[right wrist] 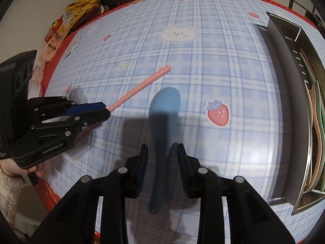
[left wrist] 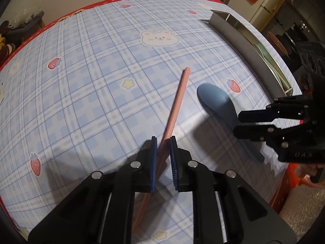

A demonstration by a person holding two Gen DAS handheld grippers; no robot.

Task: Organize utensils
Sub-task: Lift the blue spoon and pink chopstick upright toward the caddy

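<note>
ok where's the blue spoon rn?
Blue spoon lies between the right gripper's fingers, right of the pink chopstick, left of the metal tray.

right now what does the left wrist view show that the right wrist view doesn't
Only the left wrist view shows the left gripper head-on, its blue pads closed on the pink chopstick, plus a white fridge in the background.

Only the right wrist view shows inside the metal tray, where utensils already lie, the snack packets past the table edge, and the right gripper straddling the blue spoon's handle.

Both show the chopstick, the blue spoon, the tray and the bear-print tablecloth.
</note>
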